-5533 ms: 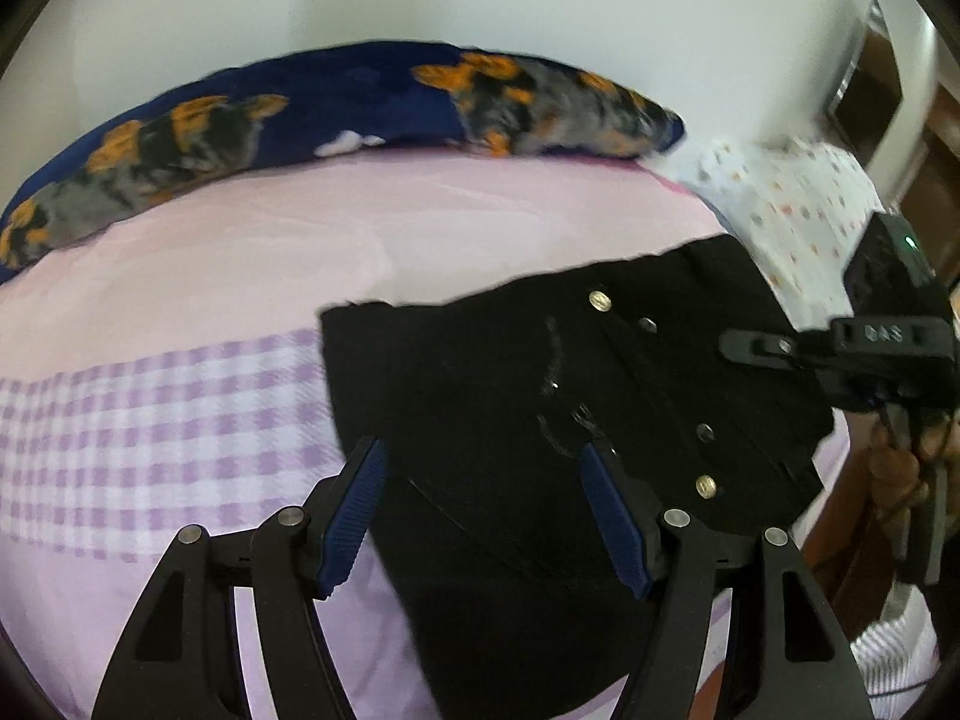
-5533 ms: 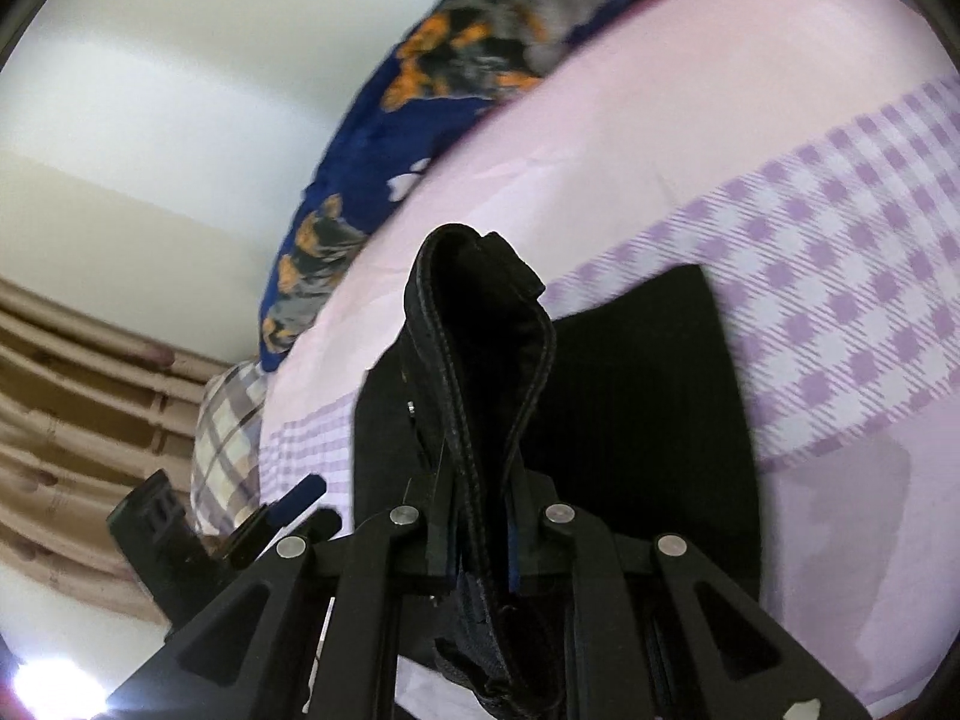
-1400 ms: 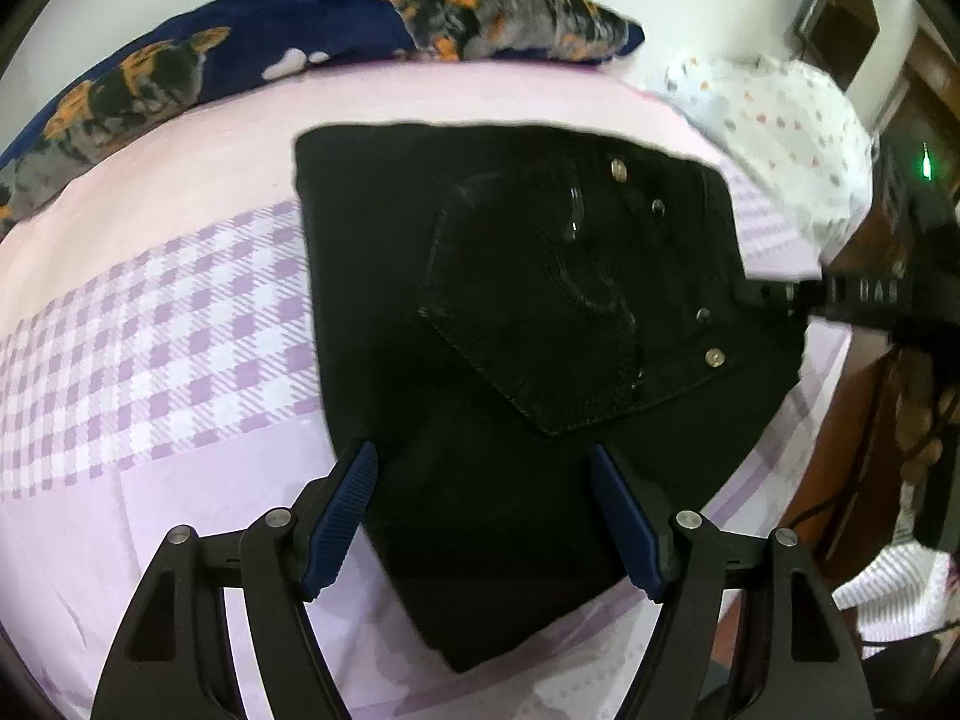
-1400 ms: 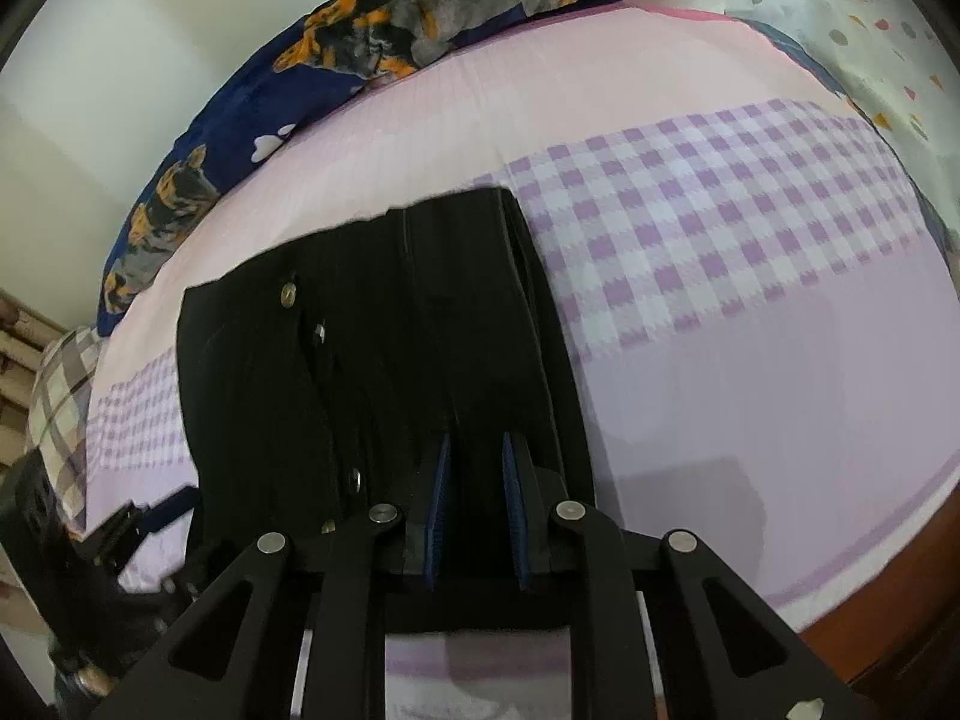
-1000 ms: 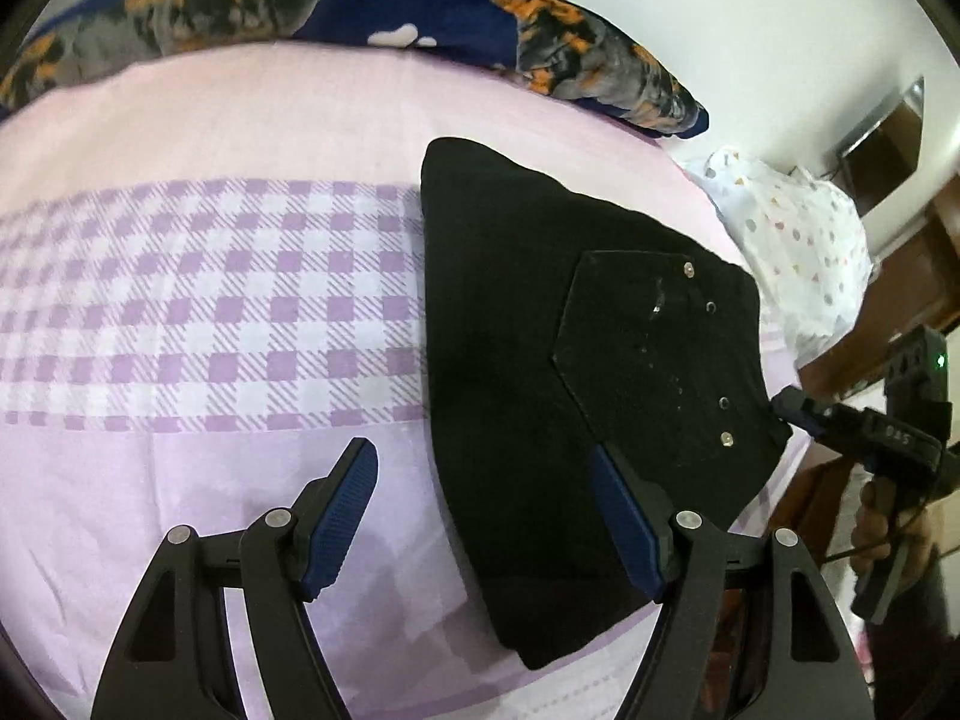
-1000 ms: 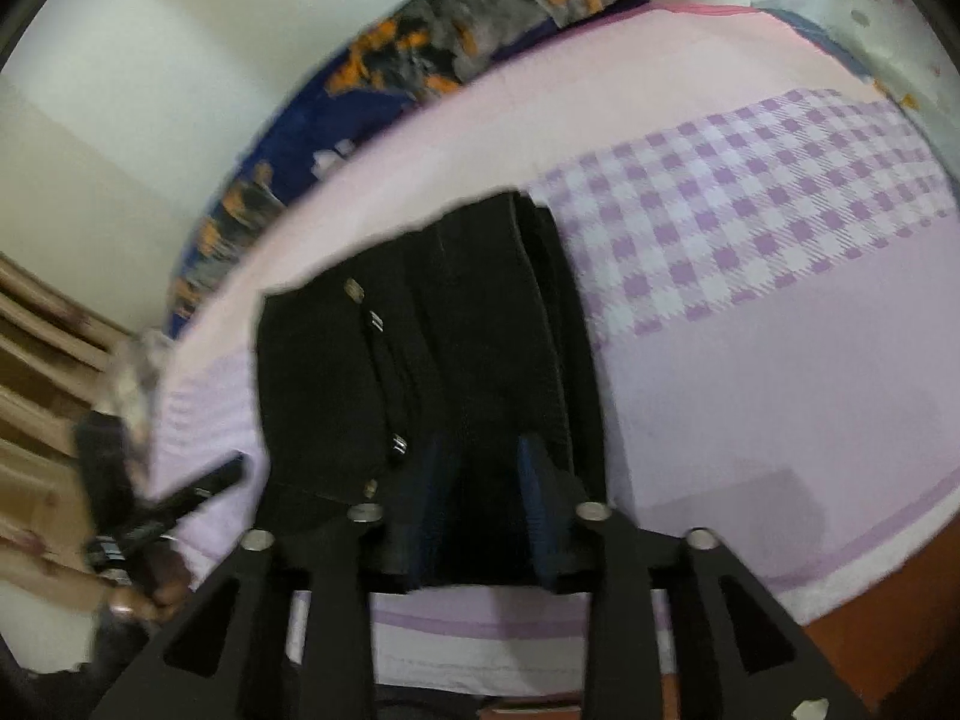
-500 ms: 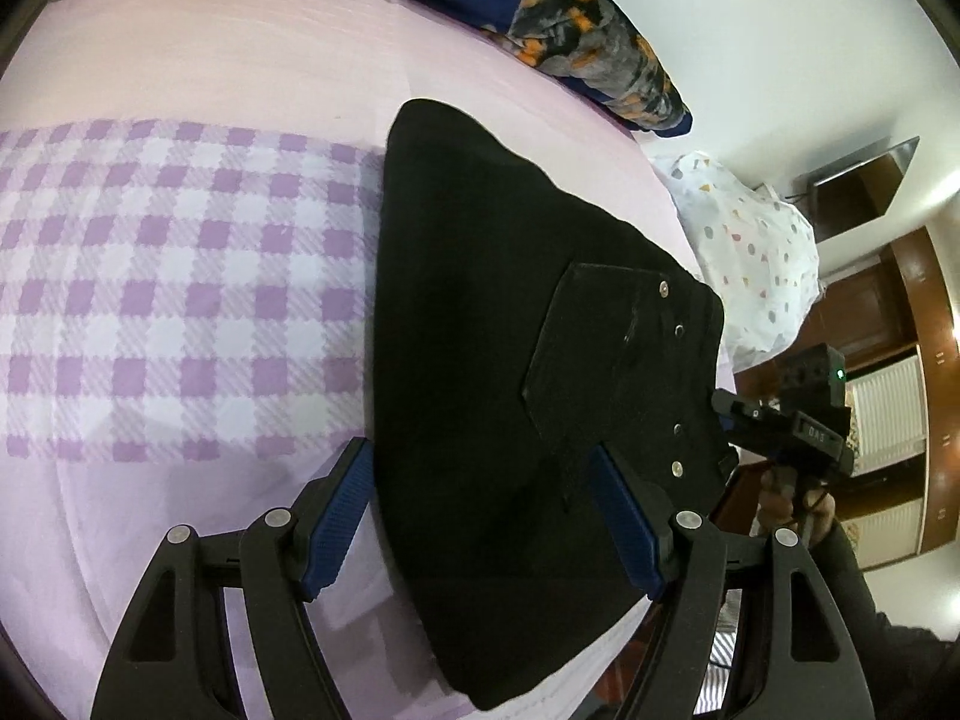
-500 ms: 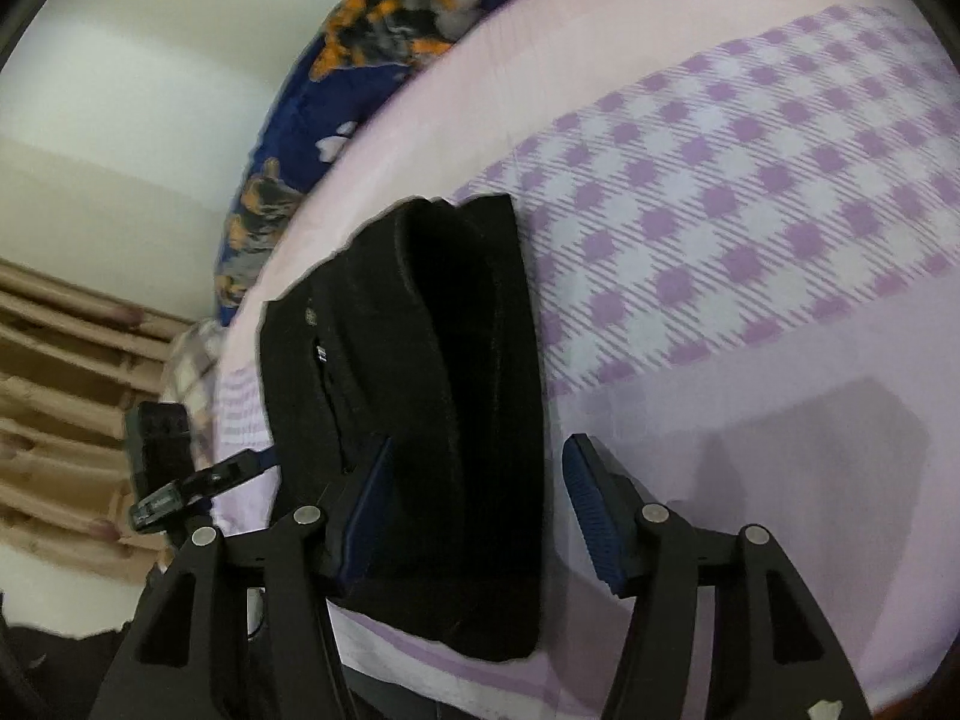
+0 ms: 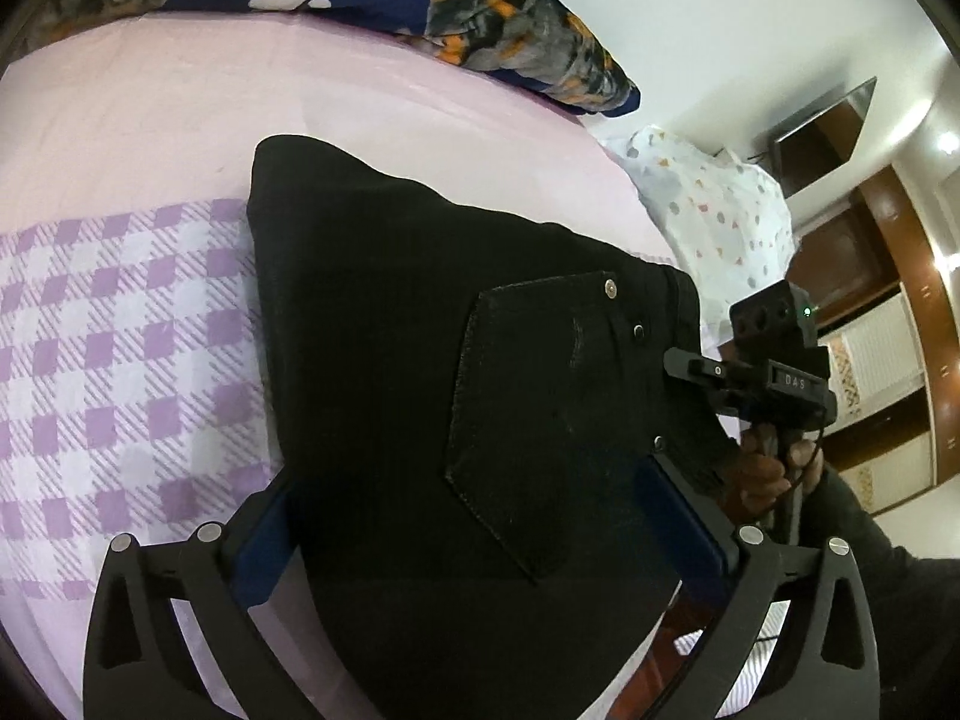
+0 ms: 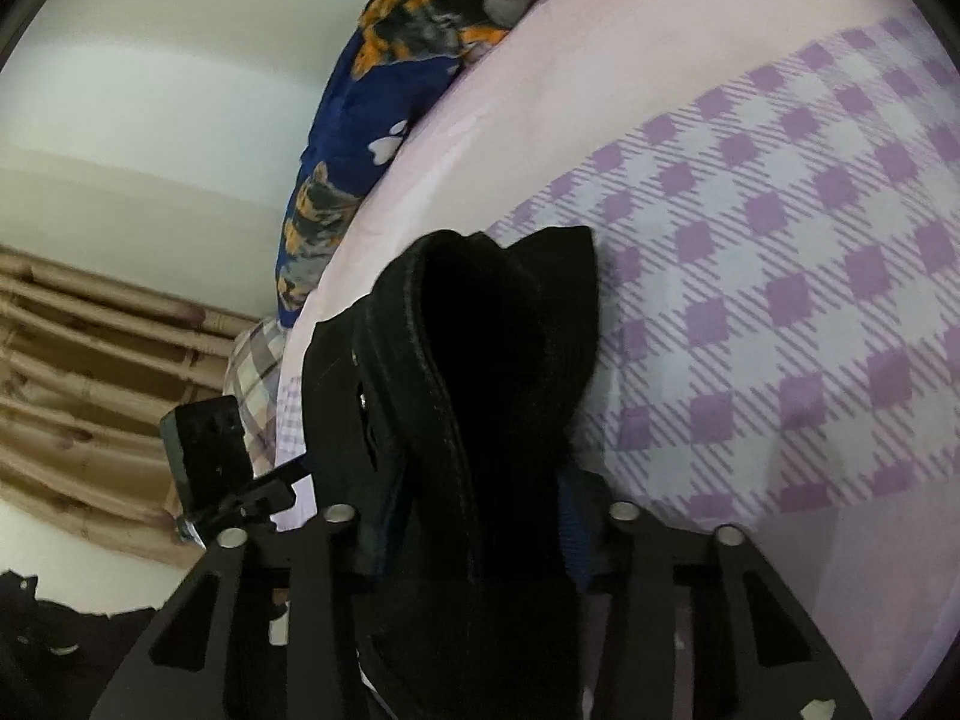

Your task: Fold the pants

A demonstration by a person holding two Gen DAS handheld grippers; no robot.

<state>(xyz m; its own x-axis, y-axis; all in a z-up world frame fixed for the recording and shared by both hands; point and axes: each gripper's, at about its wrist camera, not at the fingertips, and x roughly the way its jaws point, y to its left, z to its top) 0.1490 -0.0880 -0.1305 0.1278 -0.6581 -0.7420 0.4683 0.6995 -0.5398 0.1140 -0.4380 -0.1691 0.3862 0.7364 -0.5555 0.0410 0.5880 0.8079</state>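
A bed (image 9: 150,120) with a pink and purple-checked sheet carries the folded black pants (image 9: 420,360). The left gripper (image 9: 480,528) fingers are opening wide astride them, gripping nothing. The right gripper (image 10: 480,510) is closing on the bunched waistband end. Next likely a final fold or squaring-up. The blue patterned pillow (image 9: 480,18) beyond the pants stays clear.

Bed (image 9: 420,90) with folded black pants (image 9: 390,330) lying on its sheet.

The bed wears a pale pink sheet crossed by a band of purple-and-white check. The pants lie flat across that band, back pocket up. Beyond the pants, along the bed's far edge against the wall, rests a navy pillow (image 9: 480,12) printed with orange and grey. Past the pants' waistband end sits a white bundle with coloured spots (image 9: 714,210). At their other end, a plaid cushion (image 10: 258,360) peeks out.
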